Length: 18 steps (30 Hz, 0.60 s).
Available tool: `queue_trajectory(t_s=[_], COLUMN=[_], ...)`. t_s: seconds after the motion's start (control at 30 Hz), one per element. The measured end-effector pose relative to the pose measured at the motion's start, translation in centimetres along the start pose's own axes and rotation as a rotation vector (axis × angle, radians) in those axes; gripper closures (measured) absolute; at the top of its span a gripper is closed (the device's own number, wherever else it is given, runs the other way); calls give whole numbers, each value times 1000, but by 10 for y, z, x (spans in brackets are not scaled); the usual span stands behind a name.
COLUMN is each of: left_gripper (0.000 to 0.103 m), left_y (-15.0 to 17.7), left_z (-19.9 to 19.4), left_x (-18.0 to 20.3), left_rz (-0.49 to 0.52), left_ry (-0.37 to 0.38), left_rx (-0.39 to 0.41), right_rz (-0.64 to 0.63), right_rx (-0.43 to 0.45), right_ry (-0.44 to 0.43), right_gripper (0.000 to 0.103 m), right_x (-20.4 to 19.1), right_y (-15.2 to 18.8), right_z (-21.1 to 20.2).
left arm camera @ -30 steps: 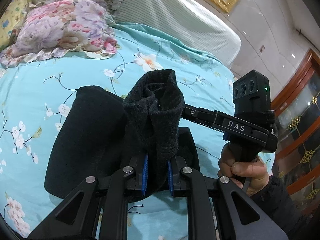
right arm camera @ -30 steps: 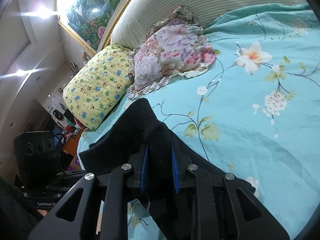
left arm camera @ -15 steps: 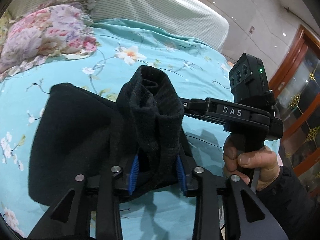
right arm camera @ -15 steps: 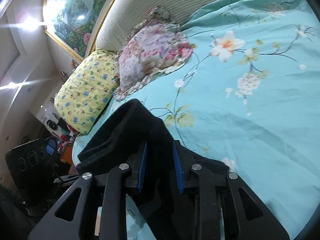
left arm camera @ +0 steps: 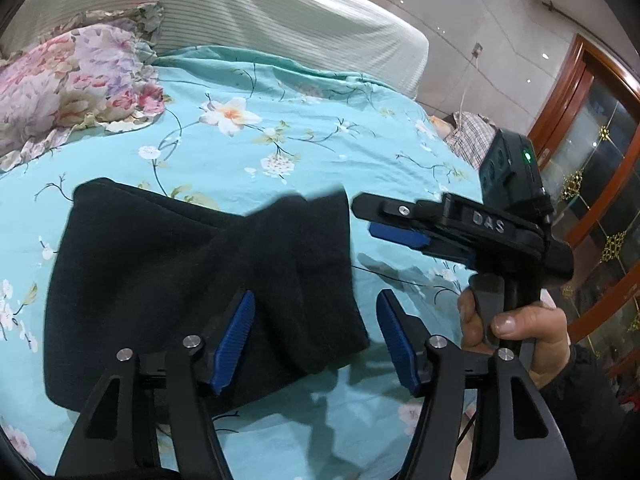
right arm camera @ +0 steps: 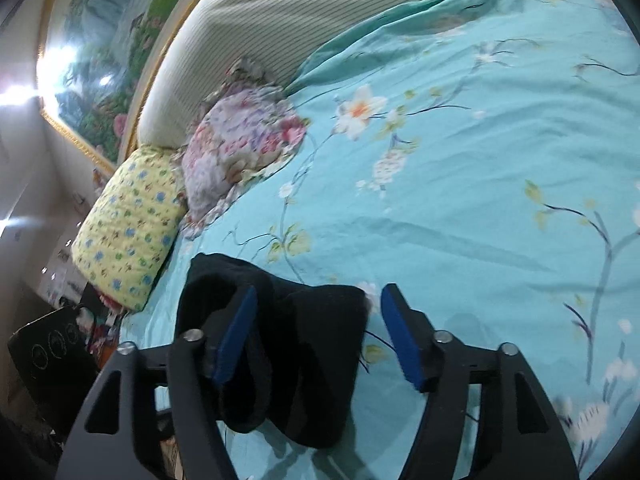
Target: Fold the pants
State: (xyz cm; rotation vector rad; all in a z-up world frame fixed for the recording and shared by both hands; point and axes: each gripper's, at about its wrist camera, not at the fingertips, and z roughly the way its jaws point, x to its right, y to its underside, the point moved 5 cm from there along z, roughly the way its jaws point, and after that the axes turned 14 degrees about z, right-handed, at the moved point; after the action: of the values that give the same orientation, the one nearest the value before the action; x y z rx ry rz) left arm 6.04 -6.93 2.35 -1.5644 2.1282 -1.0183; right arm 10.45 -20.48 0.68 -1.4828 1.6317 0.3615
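The black pants point(left arm camera: 192, 276) lie folded in a thick bundle on the turquoise floral bedspread point(left arm camera: 280, 120). My left gripper point(left arm camera: 316, 336) hovers over their near right corner, jaws opening, blue pads clear of the cloth that lies between them. In the left wrist view the right gripper point(left arm camera: 380, 220), held by a hand point(left arm camera: 516, 332), sits just right of the pants' far corner. In the right wrist view the right gripper point(right arm camera: 318, 332) is opening too, with the dark bundle point(right arm camera: 288, 360) lying loose between its pads.
A pink floral pillow point(left arm camera: 68, 84) and a yellow patterned pillow point(right arm camera: 128, 228) lie by the striped headboard point(left arm camera: 280, 28). A wooden glass-fronted cabinet point(left arm camera: 600, 184) stands beyond the bed's right edge. A framed painting point(right arm camera: 108, 48) hangs above the headboard.
Both grippers went from shut on the raised black cloth to open. The pants' lifted end dropped flat onto the bundle. The right gripper drew back to the right, off the cloth.
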Motion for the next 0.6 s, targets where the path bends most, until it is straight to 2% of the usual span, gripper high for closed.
queue_trajectory(t_s=[0.13, 0.33, 0.6], left_gripper=[32, 32, 31], left_y=[-1, 2, 10], left_z=[-17, -36, -55], left_x=[-9, -38, -73], left_rz=[-18, -98, -177], left_ry=[-21, -53, -118], left_rx=[27, 49, 64], right_rz=[-12, -30, -76], right_rx=[32, 53, 41], right_ry=[4, 1, 61], right_gripper=[20, 16, 15], right_x=[-8, -27, -44], right_y=[8, 24, 43], right_z=[-11, -19, -10])
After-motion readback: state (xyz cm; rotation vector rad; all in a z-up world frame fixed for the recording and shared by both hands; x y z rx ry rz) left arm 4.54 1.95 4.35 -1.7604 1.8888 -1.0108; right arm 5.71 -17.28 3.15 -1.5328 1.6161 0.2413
